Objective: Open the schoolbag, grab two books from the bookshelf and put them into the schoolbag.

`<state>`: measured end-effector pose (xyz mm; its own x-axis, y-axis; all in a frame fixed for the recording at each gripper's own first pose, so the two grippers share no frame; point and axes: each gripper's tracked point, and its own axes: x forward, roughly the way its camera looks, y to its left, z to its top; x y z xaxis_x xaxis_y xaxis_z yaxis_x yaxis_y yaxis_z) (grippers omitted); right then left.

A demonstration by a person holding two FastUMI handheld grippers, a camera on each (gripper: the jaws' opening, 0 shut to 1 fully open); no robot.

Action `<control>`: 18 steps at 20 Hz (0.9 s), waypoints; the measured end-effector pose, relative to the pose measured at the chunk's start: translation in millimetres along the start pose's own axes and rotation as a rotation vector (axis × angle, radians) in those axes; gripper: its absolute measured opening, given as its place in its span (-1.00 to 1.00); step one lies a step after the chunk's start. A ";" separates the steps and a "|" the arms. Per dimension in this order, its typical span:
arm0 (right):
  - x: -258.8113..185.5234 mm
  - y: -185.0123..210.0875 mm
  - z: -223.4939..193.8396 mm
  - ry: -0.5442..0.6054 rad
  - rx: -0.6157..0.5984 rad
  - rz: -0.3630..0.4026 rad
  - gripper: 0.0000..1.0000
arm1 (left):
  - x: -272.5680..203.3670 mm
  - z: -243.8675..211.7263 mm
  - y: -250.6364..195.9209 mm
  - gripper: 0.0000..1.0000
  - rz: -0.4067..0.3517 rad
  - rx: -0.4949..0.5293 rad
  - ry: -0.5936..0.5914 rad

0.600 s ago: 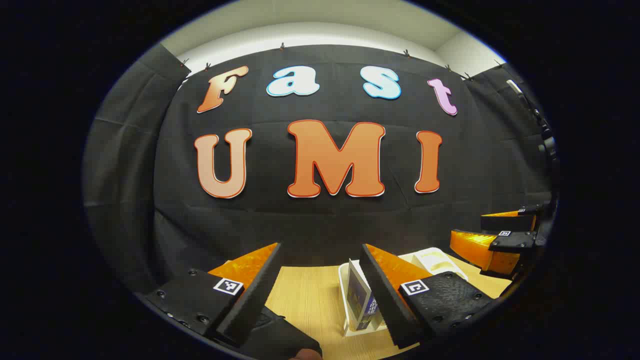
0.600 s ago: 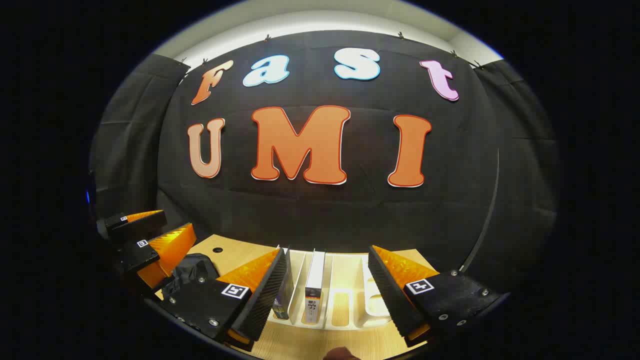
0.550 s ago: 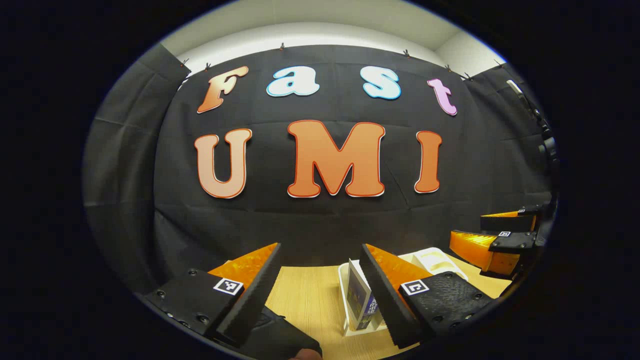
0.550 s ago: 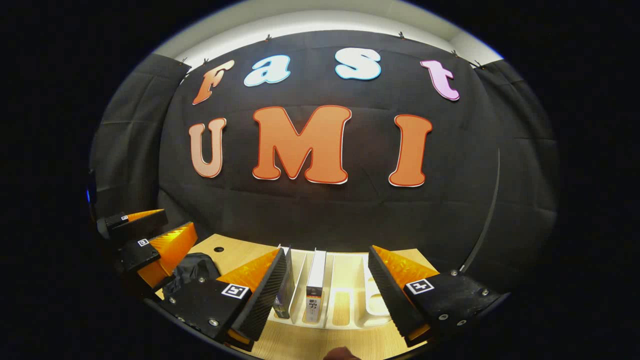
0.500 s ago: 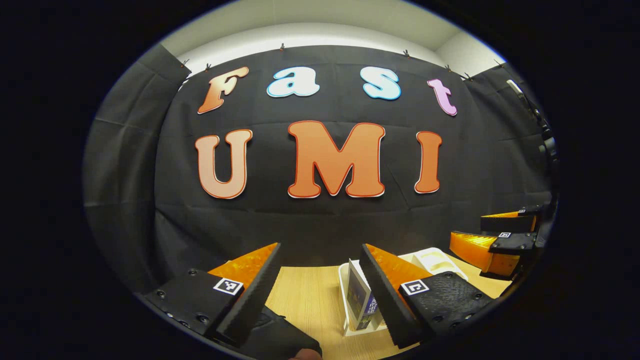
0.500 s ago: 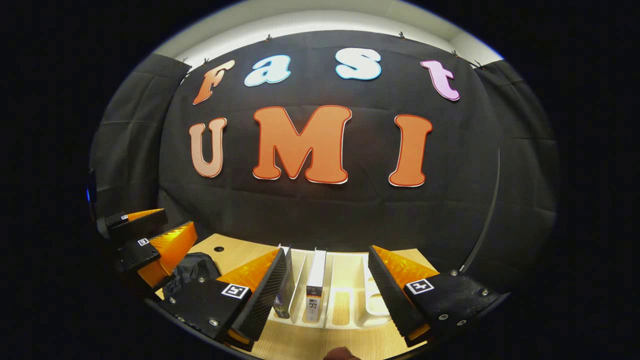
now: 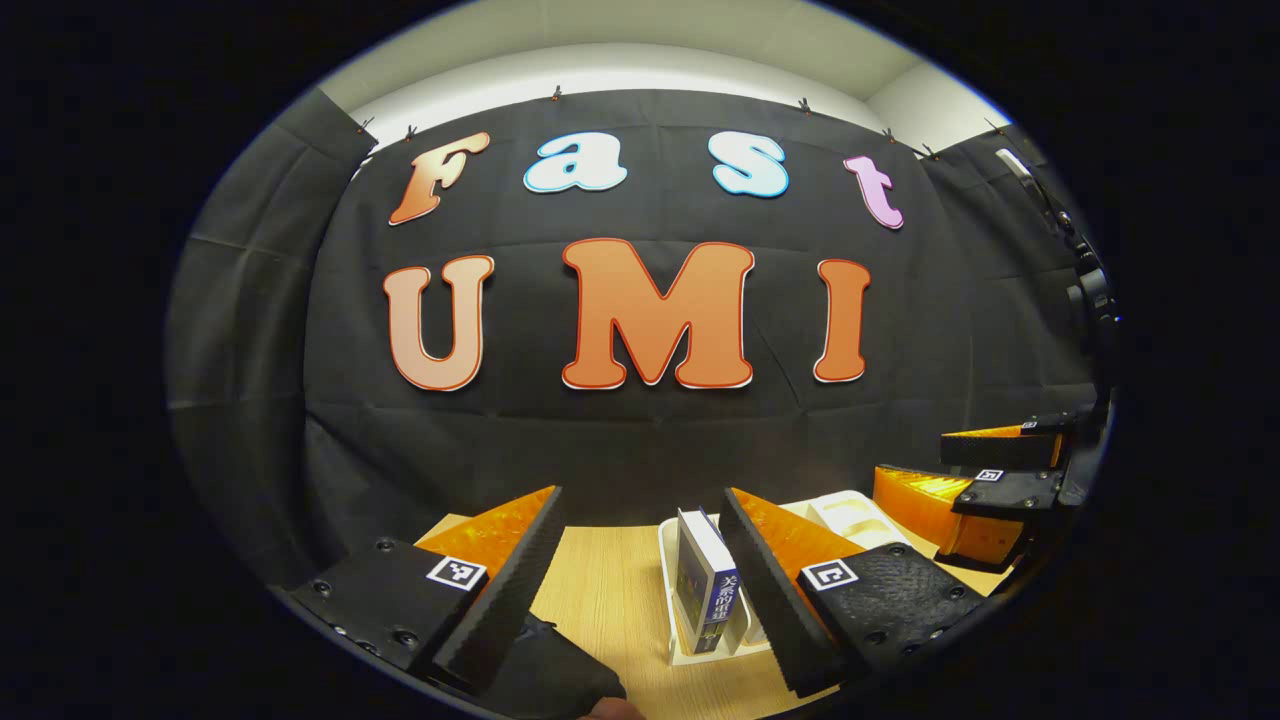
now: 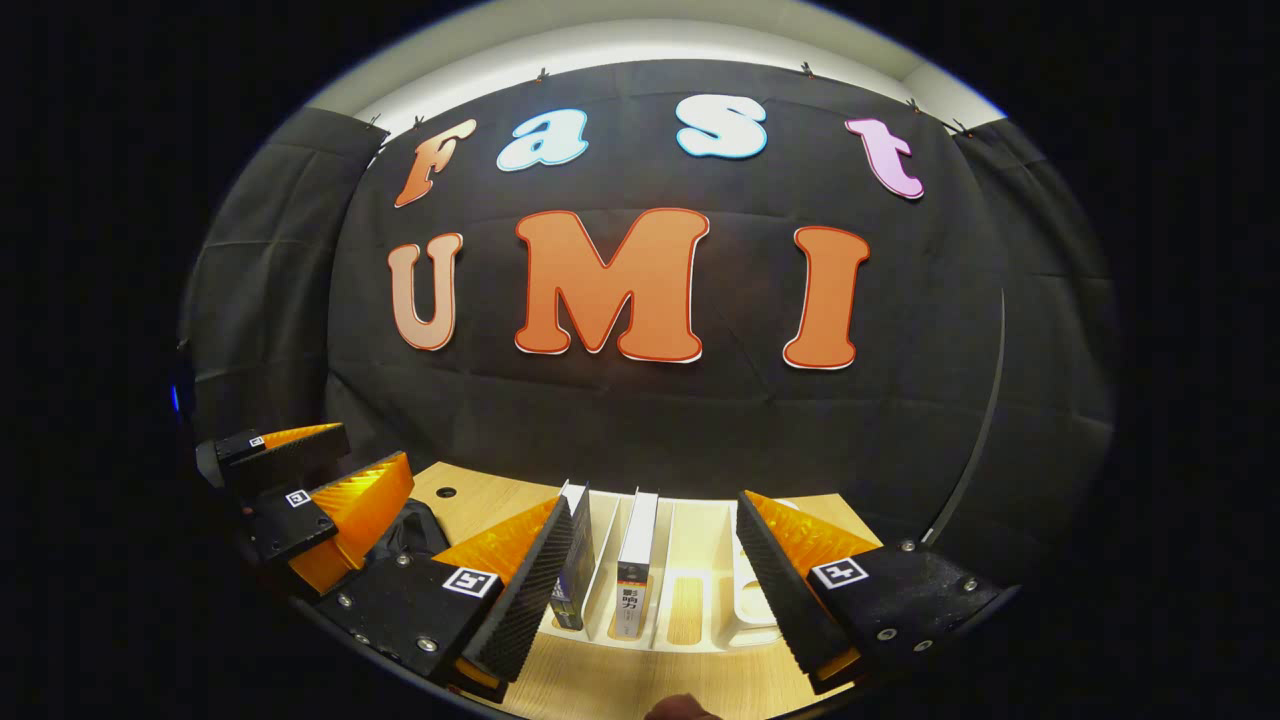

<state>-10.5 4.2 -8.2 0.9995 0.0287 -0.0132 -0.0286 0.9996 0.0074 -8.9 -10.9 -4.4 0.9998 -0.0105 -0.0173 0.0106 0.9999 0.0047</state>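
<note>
**A:** Running both grippers remotely here. What can you actually make out?

**B:** Nearest first. In the left gripper view, the left gripper (image 7: 640, 510) has its fingers spread wide with nothing between them. A dark lump sits low under the left finger, probably the schoolbag (image 7: 545, 675), but most of it is cut off at the bottom edge, so I can't tell if it's zipped or open. There's a sliver of a hand at the very bottom too, too little to say more.

**A:** Same for me on the other side. The right gripper (image 8: 655, 515) is wide apart, holding nothing, hovering level above the table (image 8: 600, 690) and pointing at the back wall.

**B:** Books?

**A:** Two of them in the white bookshelf (image 8: 700, 620), upright in neighbouring slots. The dark book (image 8: 575, 570) is partly hidden behind my left finger; the white book (image 8: 635, 570) stands just beside it, spine toward me. The slots to the right look bare.

**B:** From my side the rack's right part is behind my right finger. I can't read how far the fingers are from the books.

**A:** Farther off to my left I see your gripper, fingers apart, with the bag's dark cloth just below it. Behind everything hangs the black cloth wall (image 8: 650, 430).
</note>
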 end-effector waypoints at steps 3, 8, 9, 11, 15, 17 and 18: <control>-2.0 2.4 -1.5 0.002 -0.003 0.004 0.96 | -0.2 -0.6 0.9 0.97 -0.002 0.000 0.001; -1.0 0.5 -0.9 -0.002 -0.005 -0.002 0.96 | -1.0 -1.5 -4.0 0.97 -0.020 -0.027 0.008; -0.3 -0.2 -1.7 0.000 -0.004 -0.002 0.96 | -1.0 -1.7 -2.2 0.97 -0.015 -0.022 0.008; 1.0 -2.7 -2.6 0.003 -0.002 -0.007 0.96 | -0.8 -3.7 -1.9 0.97 -0.012 -0.010 0.009; 4.9 -7.7 -3.2 0.001 -0.008 -0.015 0.96 | -0.4 -1.9 1.7 0.97 -0.004 0.040 -0.009; 8.2 -12.7 -3.8 0.002 -0.010 -0.024 0.96 | 0.5 -3.8 6.8 0.97 0.009 0.080 -0.009; 9.1 -14.1 -5.3 0.005 -0.005 -0.024 0.96 | 1.5 -5.1 10.9 0.97 0.016 0.097 -0.008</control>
<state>-1.1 -9.6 -13.7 0.9998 0.0047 -0.0182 -0.0047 1.0000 0.0016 -7.4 0.0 -9.5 0.9999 0.0054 -0.0088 -0.0045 0.9948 0.1014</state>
